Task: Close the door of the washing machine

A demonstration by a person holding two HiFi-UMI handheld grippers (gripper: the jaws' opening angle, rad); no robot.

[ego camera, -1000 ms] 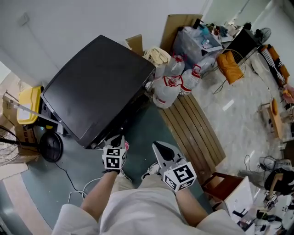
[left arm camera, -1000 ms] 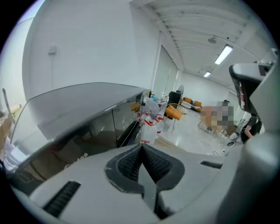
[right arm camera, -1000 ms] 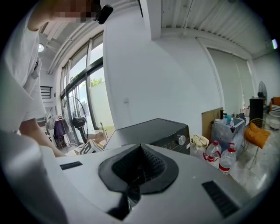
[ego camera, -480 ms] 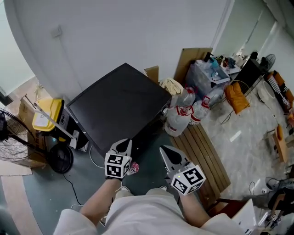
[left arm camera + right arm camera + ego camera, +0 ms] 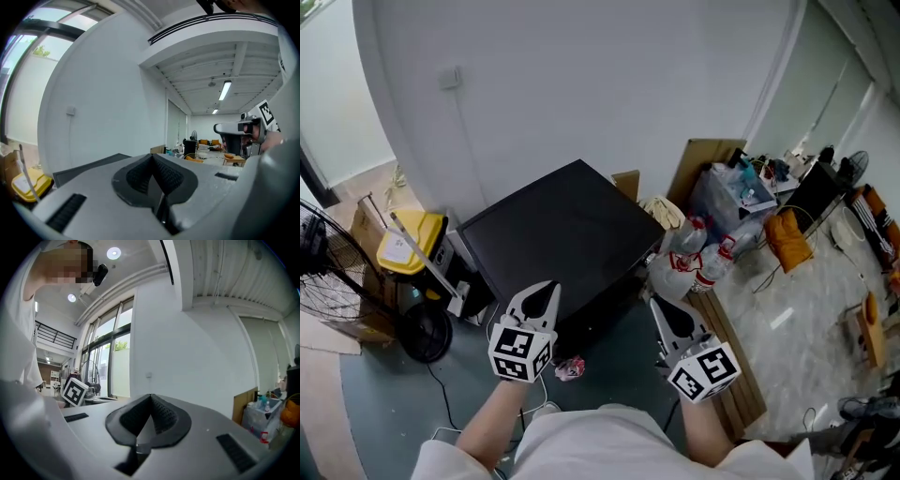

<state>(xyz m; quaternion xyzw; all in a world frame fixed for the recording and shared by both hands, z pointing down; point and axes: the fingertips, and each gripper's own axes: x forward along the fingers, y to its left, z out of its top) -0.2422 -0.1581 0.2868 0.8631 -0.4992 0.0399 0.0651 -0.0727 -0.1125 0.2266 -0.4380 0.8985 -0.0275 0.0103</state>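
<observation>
The washing machine (image 5: 558,234) is a black box seen from above in the head view, standing against the white wall; its front face is turned away and no door shows. My left gripper (image 5: 546,287) hangs shut and empty over the machine's near left corner. My right gripper (image 5: 661,306) is shut and empty too, off the near right corner above the floor. In the left gripper view the closed jaws (image 5: 152,157) point level, with the machine's dark top (image 5: 79,168) low behind them. The right gripper view has closed jaws (image 5: 150,397) facing the wall.
A yellow bin (image 5: 411,239) and a fan (image 5: 328,272) stand left of the machine. Water bottles (image 5: 698,262), cardboard (image 5: 708,159) and a slatted wooden bench (image 5: 733,361) are to its right. A small pink item (image 5: 569,367) lies on the floor at my feet.
Both grippers have risen from near the machine's front to above its top edge, and they now point about level. The head view has tilted up, showing more wall.
</observation>
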